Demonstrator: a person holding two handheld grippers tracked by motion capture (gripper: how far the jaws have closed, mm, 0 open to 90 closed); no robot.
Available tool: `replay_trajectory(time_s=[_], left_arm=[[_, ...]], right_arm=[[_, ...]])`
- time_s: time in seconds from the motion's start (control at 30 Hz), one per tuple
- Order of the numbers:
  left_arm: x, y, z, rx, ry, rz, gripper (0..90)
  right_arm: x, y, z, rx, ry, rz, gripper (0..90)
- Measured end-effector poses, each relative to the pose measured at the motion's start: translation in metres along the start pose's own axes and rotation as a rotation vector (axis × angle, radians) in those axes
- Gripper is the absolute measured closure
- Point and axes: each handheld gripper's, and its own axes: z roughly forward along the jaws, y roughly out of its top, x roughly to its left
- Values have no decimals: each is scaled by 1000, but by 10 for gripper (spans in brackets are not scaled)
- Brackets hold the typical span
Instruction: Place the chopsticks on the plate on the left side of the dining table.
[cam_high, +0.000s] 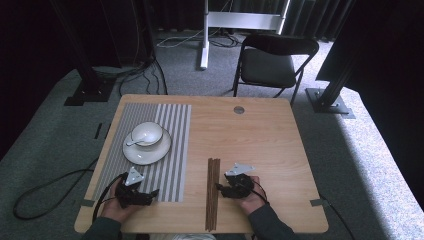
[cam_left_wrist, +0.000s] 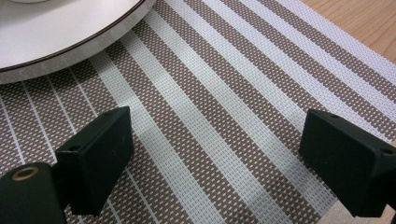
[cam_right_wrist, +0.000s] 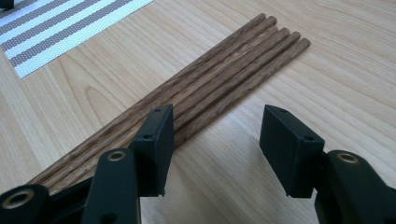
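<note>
Several dark wooden chopsticks (cam_high: 213, 192) (cam_right_wrist: 219, 84) lie side by side on the wooden table (cam_high: 260, 135), running front to back. My right gripper (cam_high: 220, 187) (cam_right_wrist: 215, 140) is open just right of them, its left jaw over the outermost stick, nothing held. A white plate (cam_high: 146, 150) (cam_left_wrist: 56, 42) carries a white bowl (cam_high: 147, 133) with a spoon (cam_high: 134, 141) in it, on a grey striped placemat (cam_high: 170, 145) (cam_left_wrist: 233, 93). My left gripper (cam_high: 152, 192) (cam_left_wrist: 215, 158) stands open and empty over the mat's near end, below the plate.
A round grommet (cam_high: 238, 110) sits near the table's far edge. A black folding chair (cam_high: 272, 62) stands beyond the table, with dark stands and cables (cam_high: 45, 192) on the carpet around it.
</note>
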Motion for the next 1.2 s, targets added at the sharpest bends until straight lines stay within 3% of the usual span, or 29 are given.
replay_trajectory(time_s=[0.37, 1.2], left_arm=[[0, 0, 0, 0, 0, 0, 102], [0, 0, 0, 0, 0, 1, 102]], right_arm=[[5, 0, 2, 7, 13, -12, 442], [3, -3, -6, 47, -17, -42, 470]])
